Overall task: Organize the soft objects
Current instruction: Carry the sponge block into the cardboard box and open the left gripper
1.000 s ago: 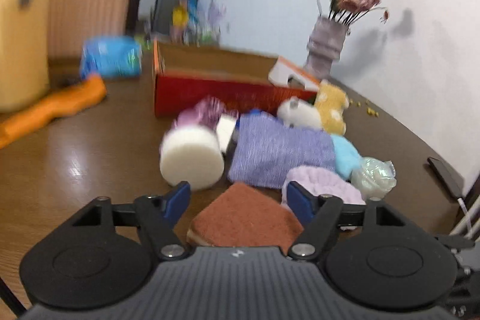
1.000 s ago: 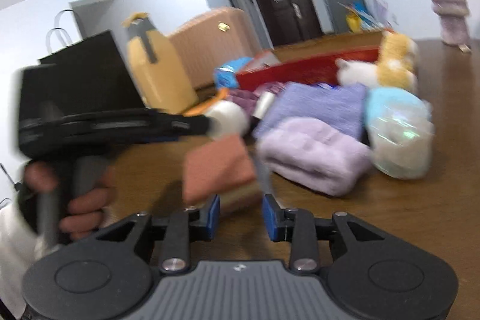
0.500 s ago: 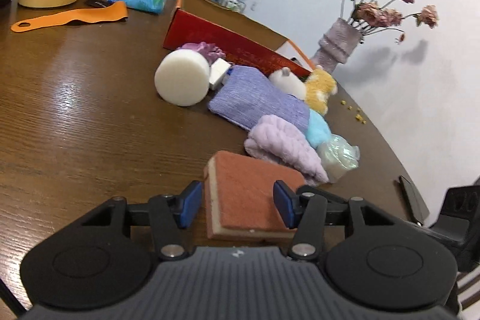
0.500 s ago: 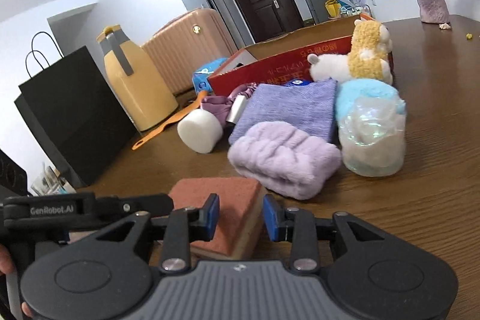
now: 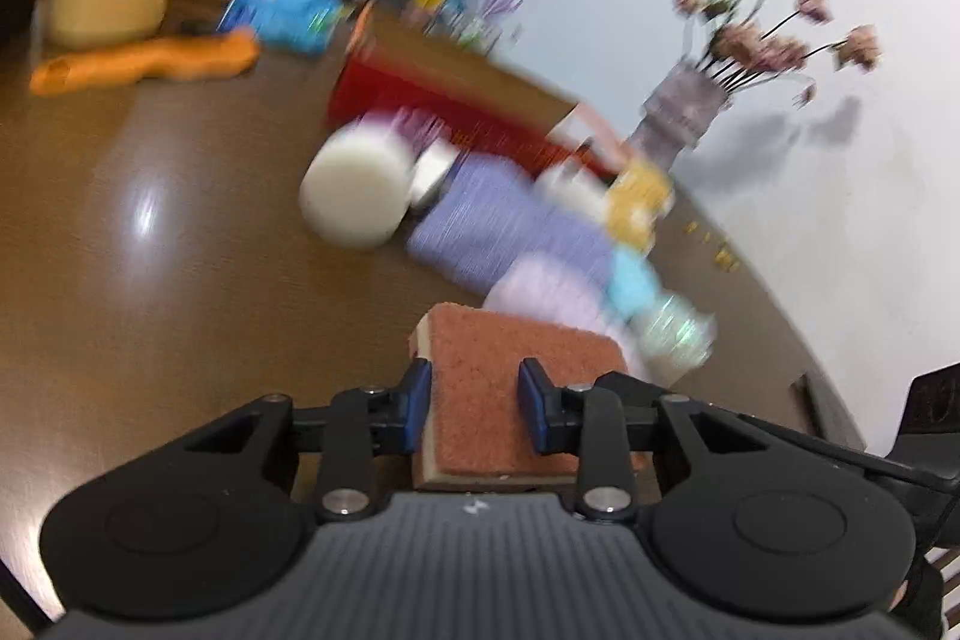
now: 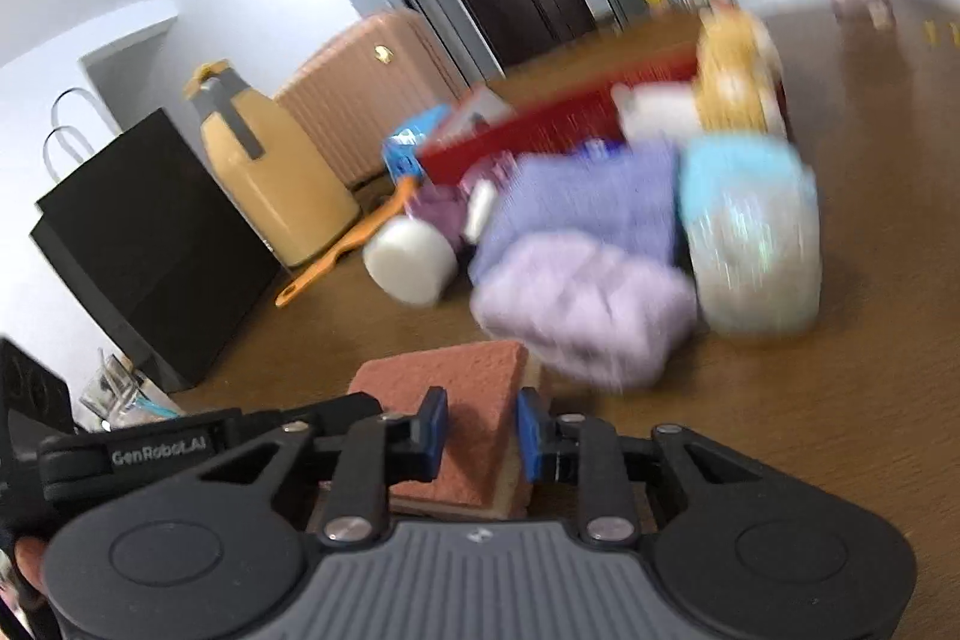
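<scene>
We have the sponge [image 5: 516, 376] pinched in both left tongs [image 5: 474, 409] and right tongs [image 6: 478, 433], near the lilac towel [image 6: 585, 307]; next, we judge, carry it to the red box [image 5: 432, 94] beyond.

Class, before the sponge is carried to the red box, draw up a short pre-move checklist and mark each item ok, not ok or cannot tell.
1. Left gripper closed on the sponge: ok.
2. Right gripper gripping the sponge: cannot tell; its fingers straddle a corner.
3. Sponge lifted off the table: cannot tell.
4. Red box visible ahead: ok.
5. Straight path to the box free: not ok; lilac towel and purple cloth lie between.
6. Views sharp: not ok, blurred.
</scene>
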The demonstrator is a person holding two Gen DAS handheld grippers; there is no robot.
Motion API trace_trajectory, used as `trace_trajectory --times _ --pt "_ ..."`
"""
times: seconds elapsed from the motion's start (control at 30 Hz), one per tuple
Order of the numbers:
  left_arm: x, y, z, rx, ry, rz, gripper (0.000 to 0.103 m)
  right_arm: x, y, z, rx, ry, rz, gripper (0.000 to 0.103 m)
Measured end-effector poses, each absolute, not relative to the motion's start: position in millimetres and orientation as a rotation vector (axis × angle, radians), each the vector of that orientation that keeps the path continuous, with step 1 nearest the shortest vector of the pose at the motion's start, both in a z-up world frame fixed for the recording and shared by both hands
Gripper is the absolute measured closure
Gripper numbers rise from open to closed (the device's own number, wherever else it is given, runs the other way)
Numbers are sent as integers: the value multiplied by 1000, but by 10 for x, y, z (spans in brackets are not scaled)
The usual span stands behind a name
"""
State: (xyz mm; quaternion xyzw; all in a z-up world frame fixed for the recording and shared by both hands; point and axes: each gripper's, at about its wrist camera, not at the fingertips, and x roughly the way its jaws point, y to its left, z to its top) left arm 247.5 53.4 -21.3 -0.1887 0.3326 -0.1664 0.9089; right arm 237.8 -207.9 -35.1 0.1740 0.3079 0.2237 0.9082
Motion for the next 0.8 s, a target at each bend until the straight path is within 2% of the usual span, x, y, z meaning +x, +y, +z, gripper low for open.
trace_trajectory --times 0.17,0.33,0.43,0.57,0.67,0.8 --pt "3246 564 496 -364 565 -404 72 3129 -2129 355 284 488 495 79" --pt "4778 555 796 -368 610 -367 72 4635 -2070 728 281 552 468 79" --pt "5623 534 714 -348 678 -316 72 5620 -2023 628 338 667 443 79" --pt "6417 515 332 -349 774 -222 72 6617 -1924 185 413 821 384 79" --pt "6801 468 77 -315 830 -163 70 7017 -1809 -103 407 881 361 79" --pt "6938 451 -25 -251 840 -139 60 7242 -1721 -363 413 932 354 80"
